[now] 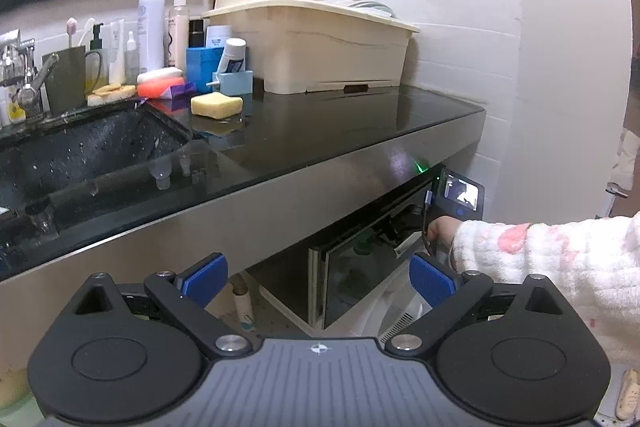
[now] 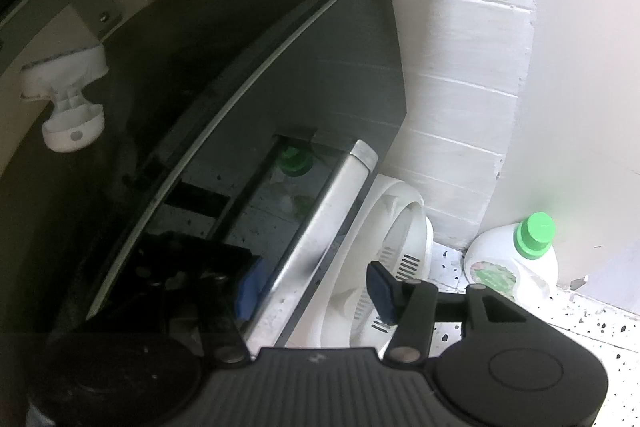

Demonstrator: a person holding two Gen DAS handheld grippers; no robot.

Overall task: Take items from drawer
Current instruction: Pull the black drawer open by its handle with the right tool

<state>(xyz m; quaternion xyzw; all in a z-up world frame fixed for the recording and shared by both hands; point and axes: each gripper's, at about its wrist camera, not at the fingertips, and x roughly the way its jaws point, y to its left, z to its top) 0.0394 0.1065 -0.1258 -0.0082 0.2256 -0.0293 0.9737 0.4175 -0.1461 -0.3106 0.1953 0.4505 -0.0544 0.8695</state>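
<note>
Drawer (image 2: 304,115) handle bar (image 2: 320,239) sits between the spread fingers of the right gripper (image 2: 312,287); left gripper (image 1: 318,277) wide, apart.

Our left tongs (image 1: 318,277) are black with ribbed blue pads (image 1: 206,277), silver pivot screws and a grey ridged base. Our right sleeve (image 1: 548,259) is fluffy white with pink blotches.

The left wrist view sits back from the desk (image 1: 360,131), at about its edge height, facing across the sink (image 1: 92,151) toward the tiled wall and down to the drawer (image 1: 356,267) beneath. The right wrist view is close under the desk, looking along the drawer's metal handle (image 2: 320,227) toward the floor. Both views share the drawer front.
</note>
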